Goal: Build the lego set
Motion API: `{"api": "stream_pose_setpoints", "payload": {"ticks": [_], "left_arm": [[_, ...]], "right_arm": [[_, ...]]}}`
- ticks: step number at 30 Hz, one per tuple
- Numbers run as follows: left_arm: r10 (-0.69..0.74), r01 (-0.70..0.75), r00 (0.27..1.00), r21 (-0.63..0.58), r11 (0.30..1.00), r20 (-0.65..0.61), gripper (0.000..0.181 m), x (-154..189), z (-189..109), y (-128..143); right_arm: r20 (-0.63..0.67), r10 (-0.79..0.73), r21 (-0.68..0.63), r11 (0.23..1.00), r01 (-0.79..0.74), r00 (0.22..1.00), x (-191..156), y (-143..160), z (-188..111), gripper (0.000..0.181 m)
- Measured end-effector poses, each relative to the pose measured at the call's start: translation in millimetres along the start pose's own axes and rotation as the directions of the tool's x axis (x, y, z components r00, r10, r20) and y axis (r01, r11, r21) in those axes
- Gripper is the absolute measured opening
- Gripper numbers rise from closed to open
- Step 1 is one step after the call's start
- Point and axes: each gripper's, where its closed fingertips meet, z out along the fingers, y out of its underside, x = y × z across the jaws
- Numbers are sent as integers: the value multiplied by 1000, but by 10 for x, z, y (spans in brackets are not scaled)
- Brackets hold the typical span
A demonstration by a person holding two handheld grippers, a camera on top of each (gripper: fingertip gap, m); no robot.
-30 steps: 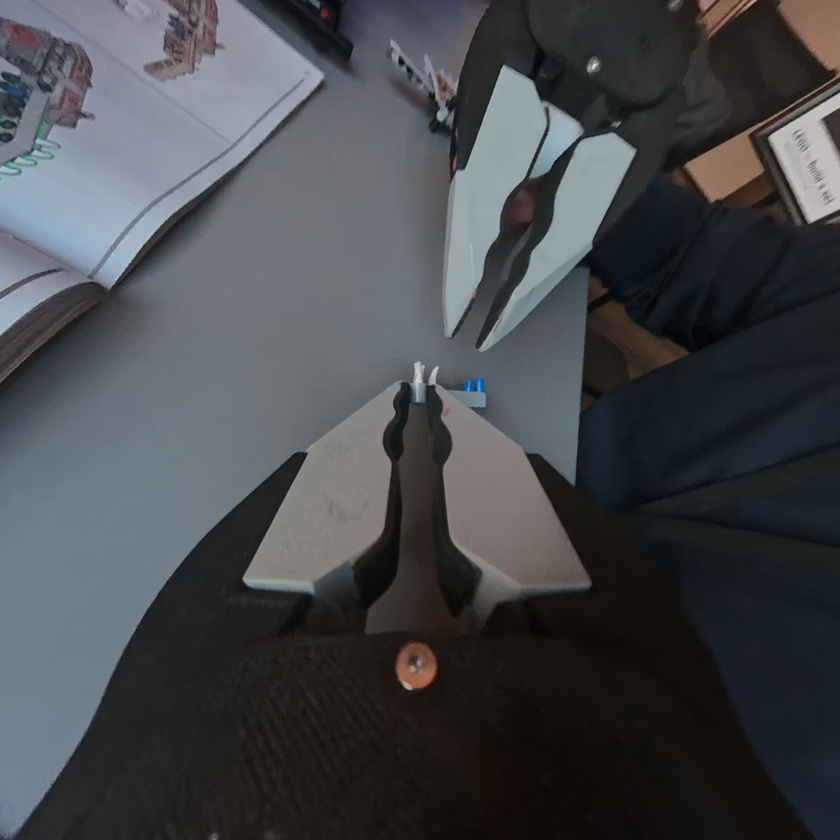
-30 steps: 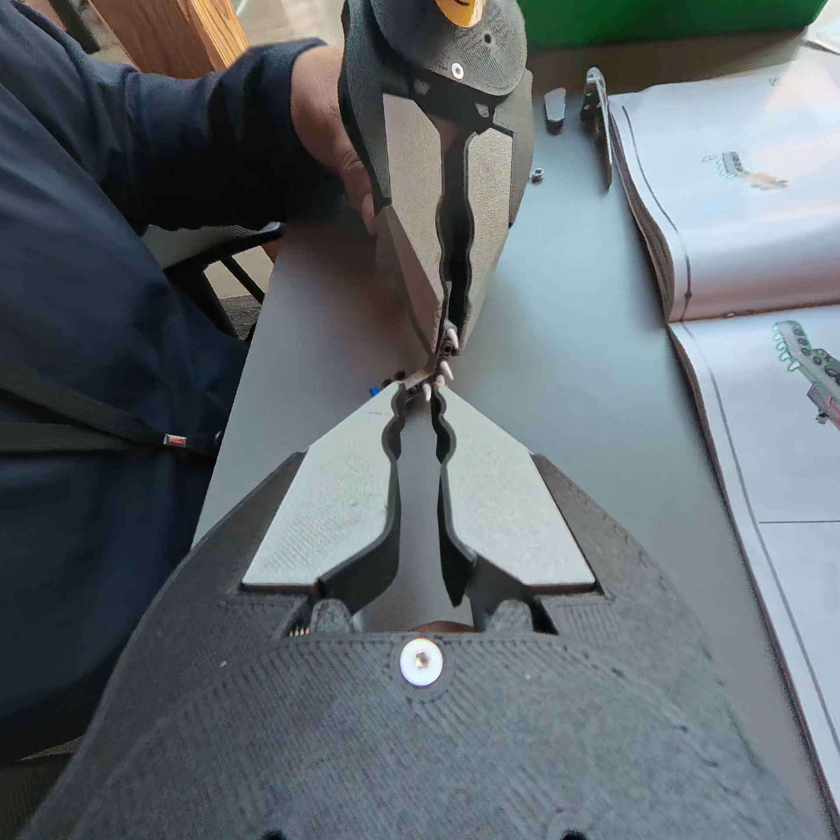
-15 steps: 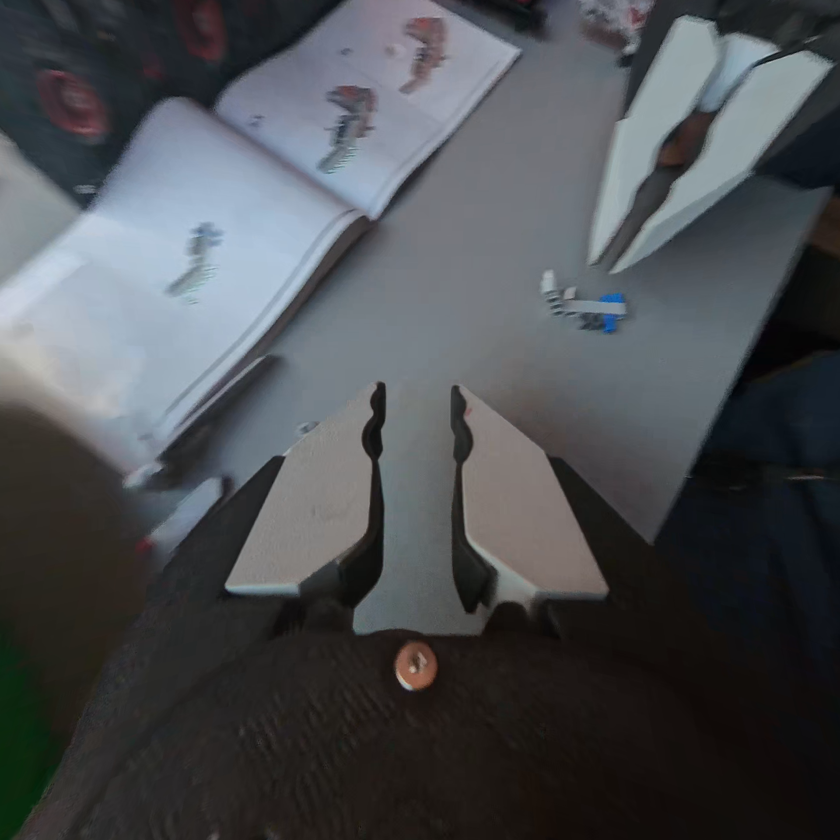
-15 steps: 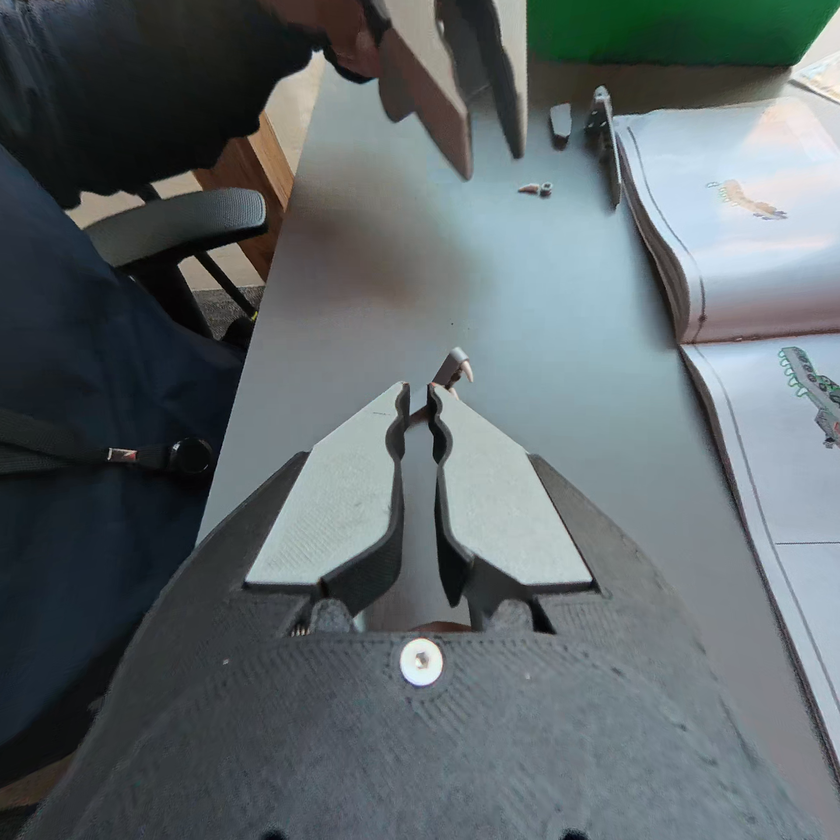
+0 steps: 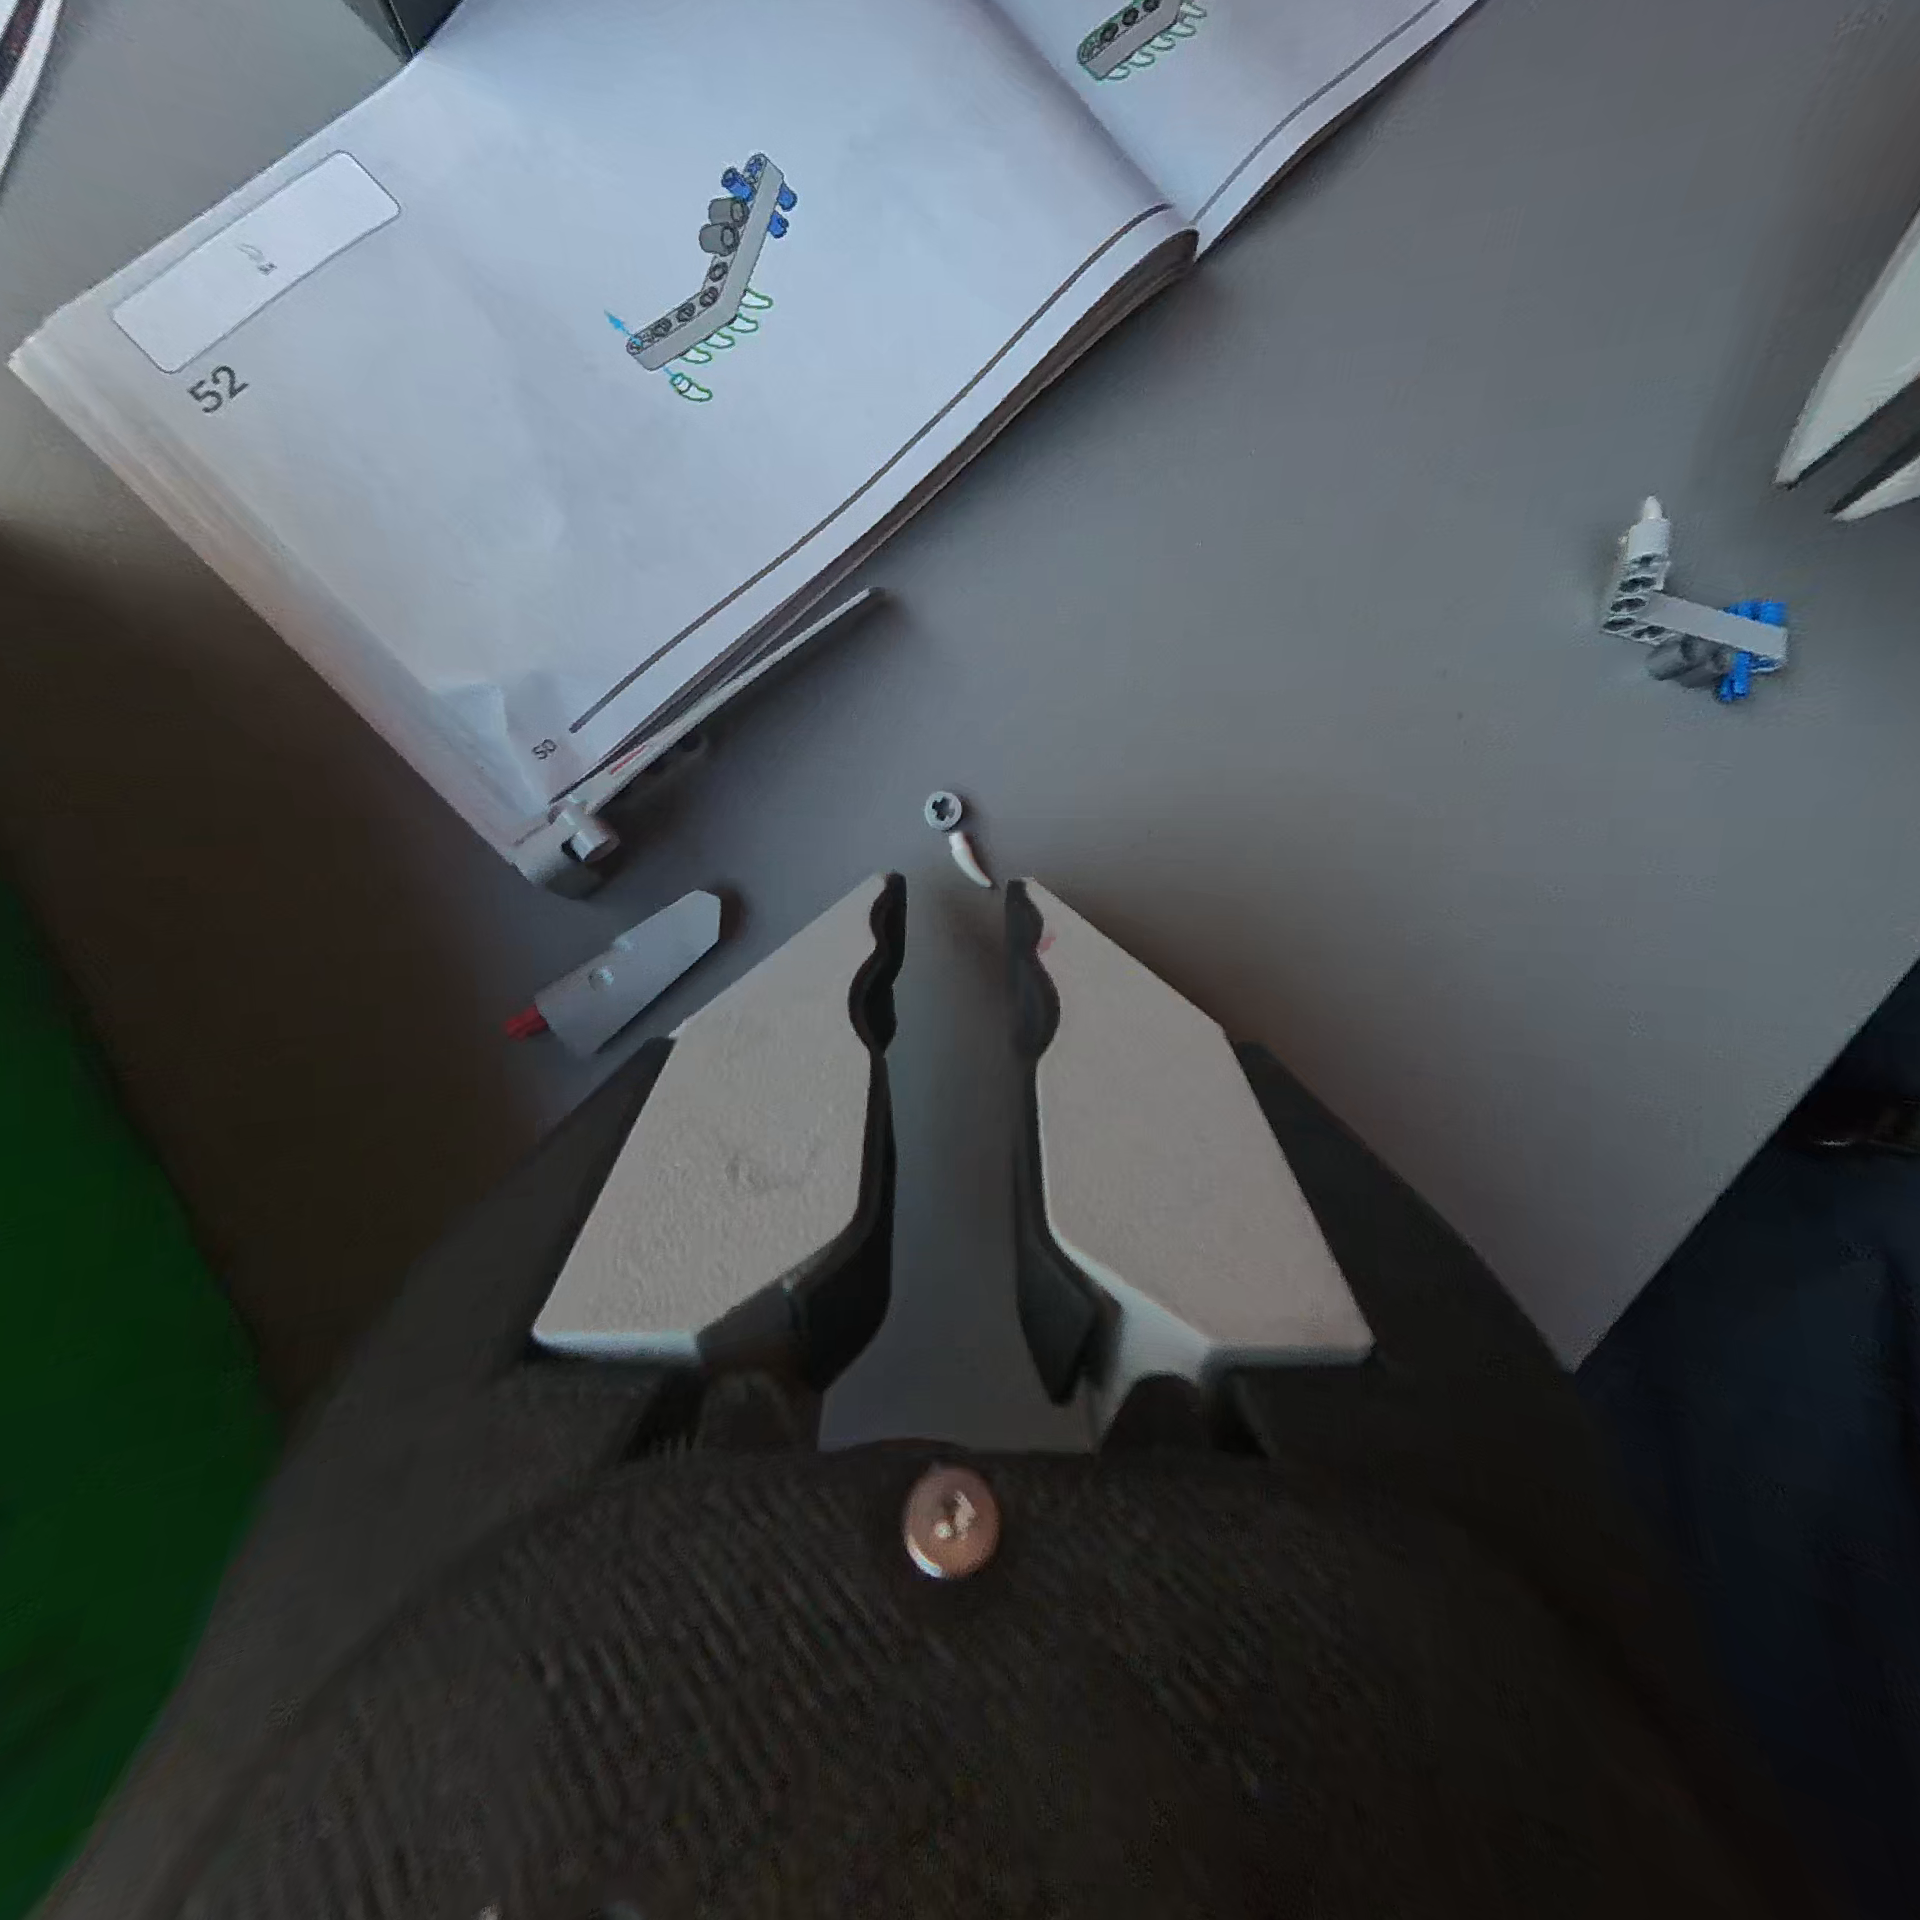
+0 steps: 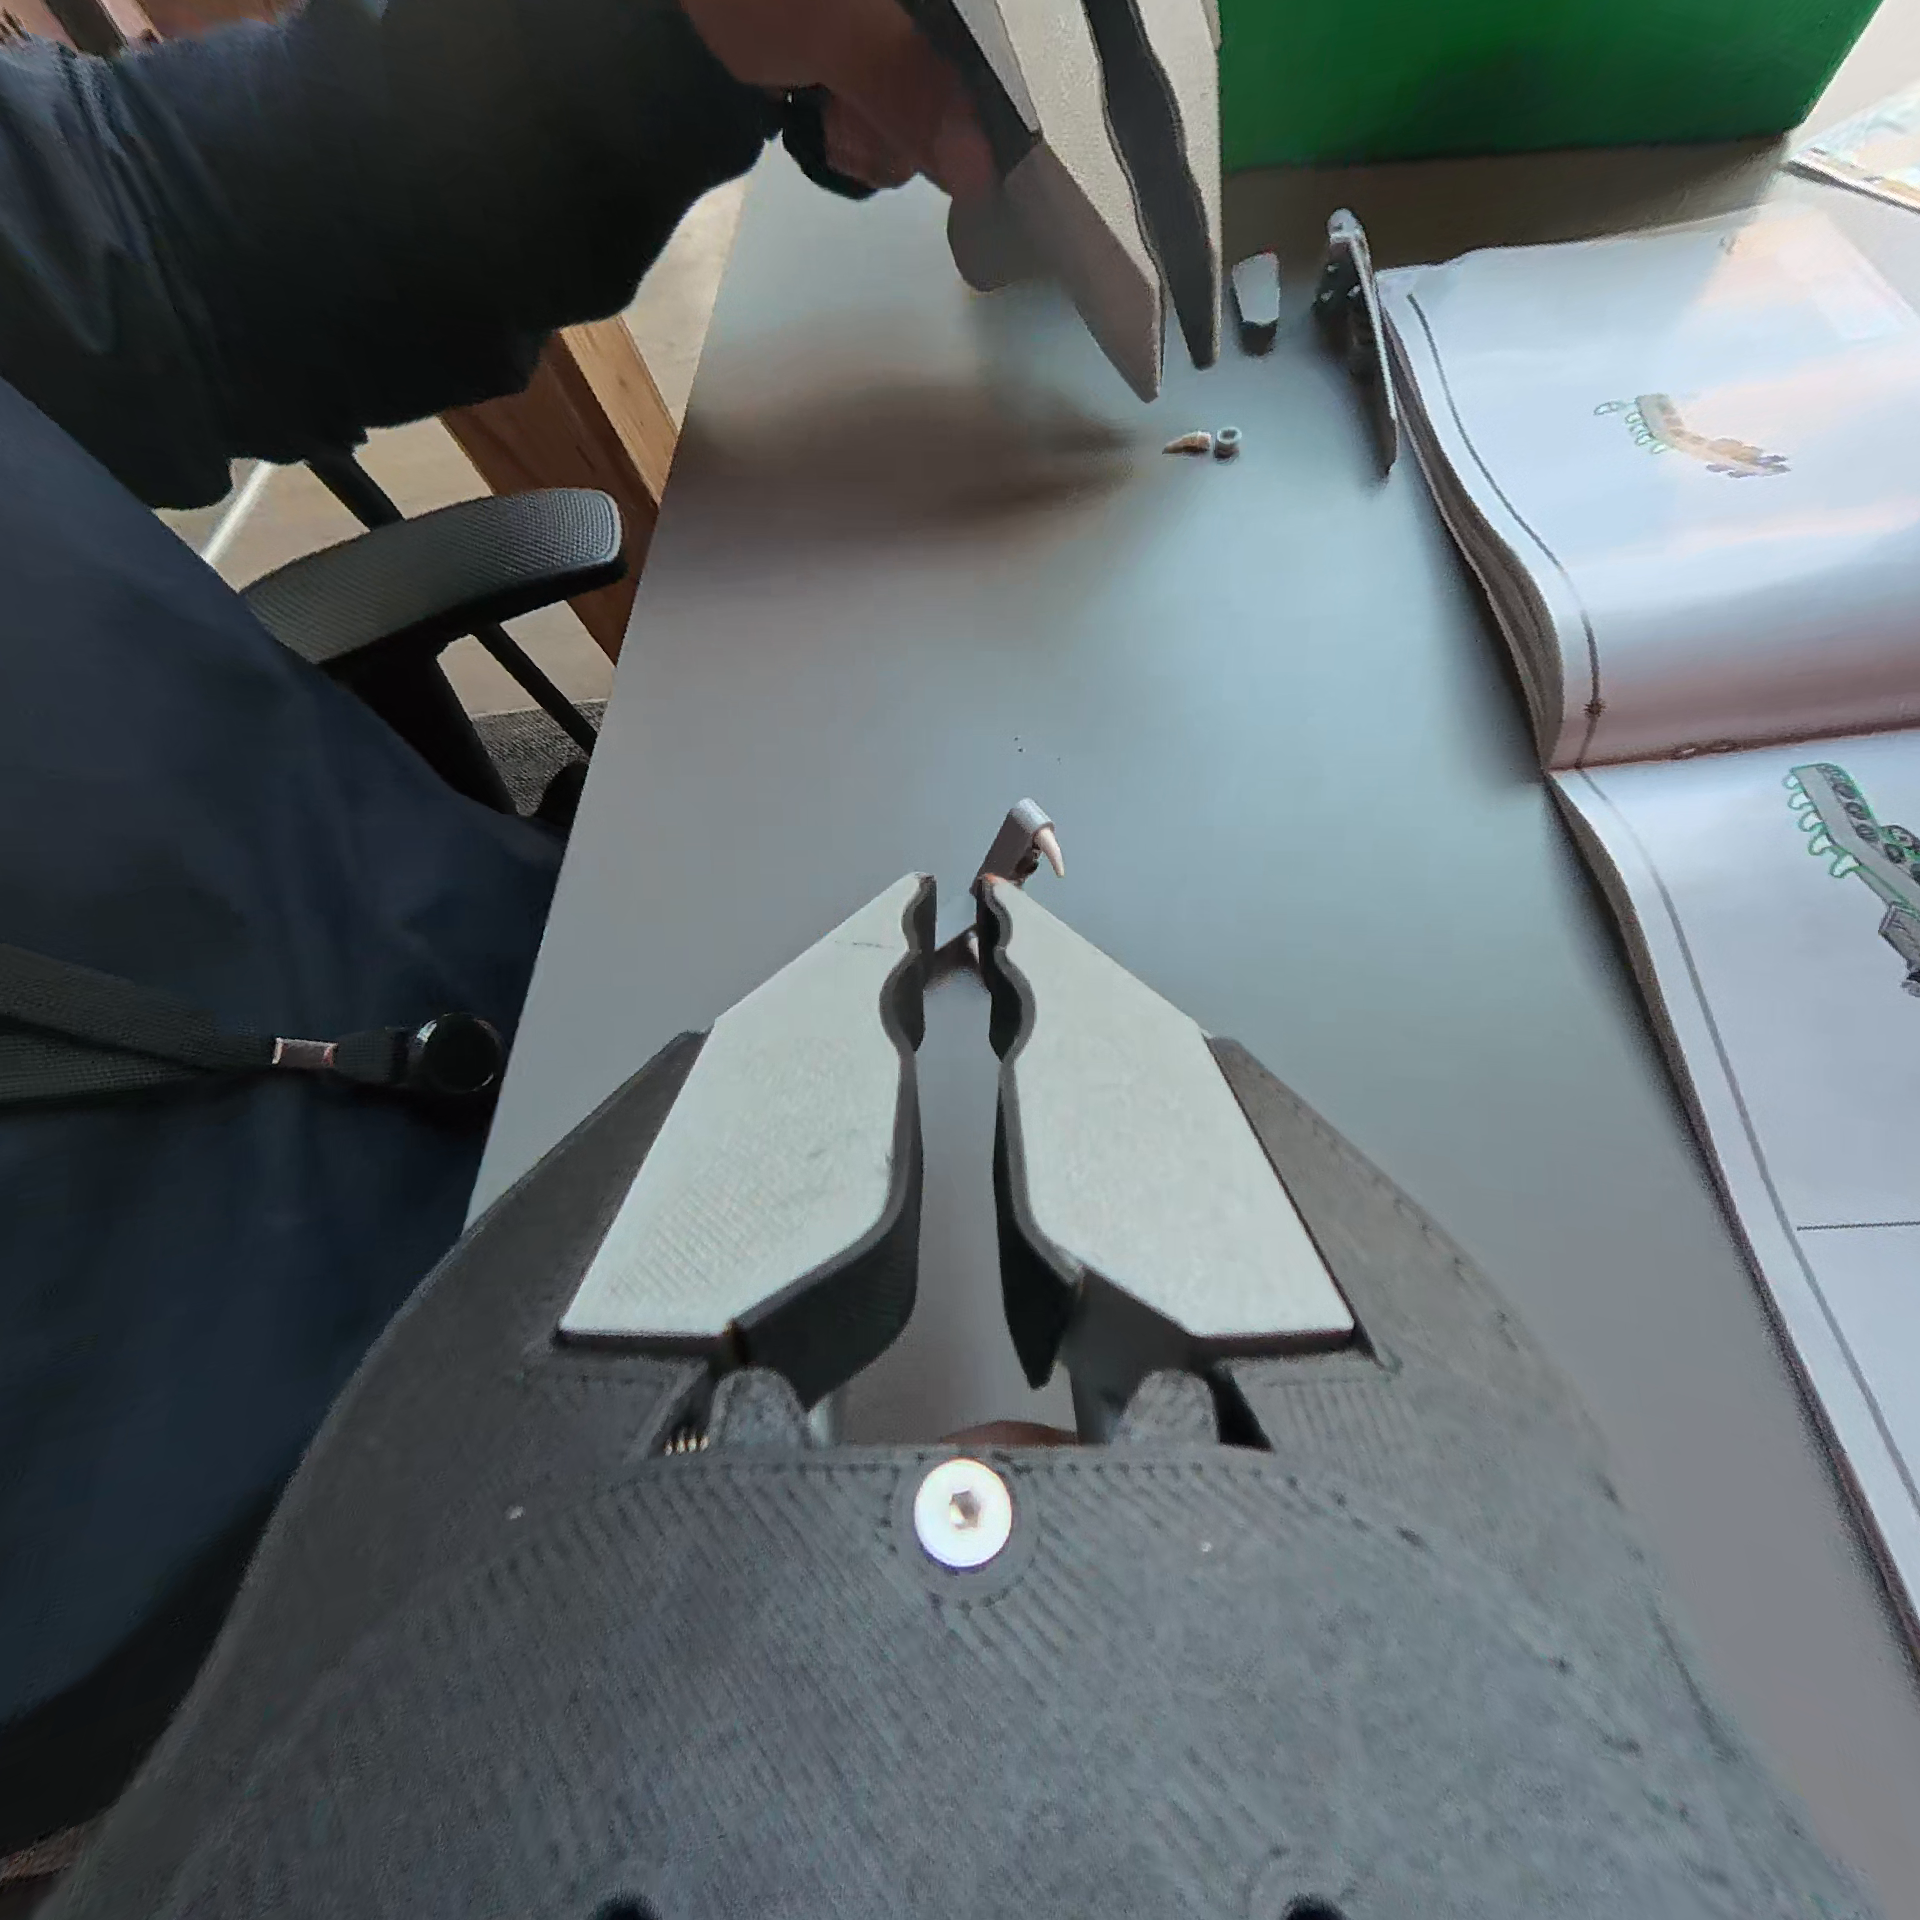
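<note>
A small grey bent beam assembly [image 5: 1688,623] with blue pins and one white tooth lies on the grey table [image 5: 1299,727]. It also shows just beyond my right gripper's tips in the right wrist view [image 6: 1023,842]. My right gripper [image 6: 956,896] hovers by it with its jaws a narrow gap apart, holding nothing. My left gripper [image 5: 954,888] is open and empty. Its tips are right behind a loose white tooth [image 5: 971,860] and a grey round bush [image 5: 943,809]. The left gripper [image 6: 1174,374] also shows far off in the right wrist view, above the tooth [image 6: 1184,444].
An open instruction book [image 5: 623,364] lies left of the loose parts. A grey panel piece [image 5: 634,971] with a red pin lies beside my left gripper, and another grey piece [image 5: 577,842] sits at the book's corner. A green box [image 6: 1507,73] stands at the table's far end. The gap from one gripper's tips to the other's is roughly 20 centimeters.
My left gripper let go of the assembly, opened, and moved away to the loose tooth and bush by the book. The assembly now lies on the table by the right gripper.
</note>
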Motion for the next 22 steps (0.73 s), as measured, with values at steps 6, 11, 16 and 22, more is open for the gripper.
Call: {"api": "stream_pose_setpoints", "payload": {"ticks": [6, 11, 16, 22], "left_arm": [[-19, 19, 1000, -28, 999, 8, 16, 9, 147, -14], [-10, 11, 999, -36, 999, 43, 4, -5, 157, -5], [2, 0, 999, -42, 999, 54, 3, 47, 144, 27], [89, -81, 986, -57, 995, 143, 1, 33, 143, 38]], "right_arm": [[4, 2, 4, 1000, -2, 1000, -5, -8, 0, 4], [9, 11, 32, 999, -11, 1000, -7, -59, -43, 4], [2, 7, 45, 999, -7, 1000, -3, -90, -73, 4], [-4, 0, 50, 999, 0, 1000, -5, -105, -83, 3]]}}
